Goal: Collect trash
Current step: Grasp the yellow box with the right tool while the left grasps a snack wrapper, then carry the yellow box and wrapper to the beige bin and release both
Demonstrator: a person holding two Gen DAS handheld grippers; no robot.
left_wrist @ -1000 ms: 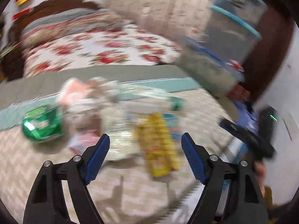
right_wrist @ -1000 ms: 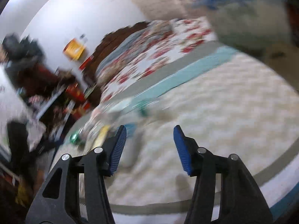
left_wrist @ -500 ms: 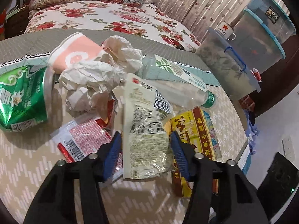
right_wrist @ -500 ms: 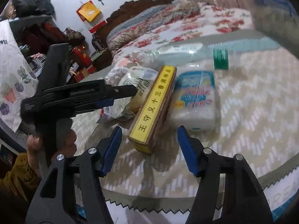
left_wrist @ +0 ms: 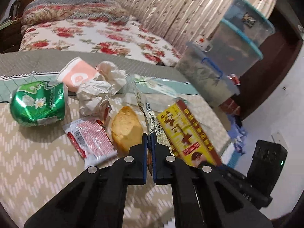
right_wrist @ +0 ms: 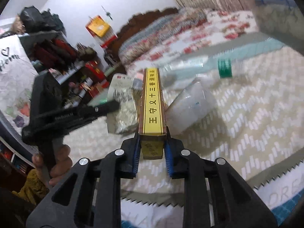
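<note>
Trash lies on a beige zigzag cloth (left_wrist: 38, 161). My left gripper (left_wrist: 150, 135) is shut on a printed clear wrapper (left_wrist: 145, 108), which stands on edge between the pads. Around it lie a yellow bun (left_wrist: 125, 127), a red-white sachet (left_wrist: 91, 138), a crushed green can (left_wrist: 38, 102), crumpled tissue (left_wrist: 98, 93) and a pink paper cup (left_wrist: 79, 76). My right gripper (right_wrist: 152, 142) has its jaws closing, and its pads press the near end of a long yellow box (right_wrist: 153, 98). The left gripper (right_wrist: 112, 105) with the wrapper (right_wrist: 123, 112) is beside that box (left_wrist: 186, 131).
A white tissue pack (right_wrist: 190, 110) and a clear bottle with a green cap (right_wrist: 225, 68) lie right of the box. Stacked plastic bins (left_wrist: 237, 43) stand at the back right, a floral bed (left_wrist: 85, 32) behind. A hand (right_wrist: 55, 161) holds the left gripper. The cloth's front edge (right_wrist: 266, 182) is close.
The left gripper closed on the wrapper and raised it on edge, baring the bun. The right gripper moved in and closed on the yellow box's end.
</note>
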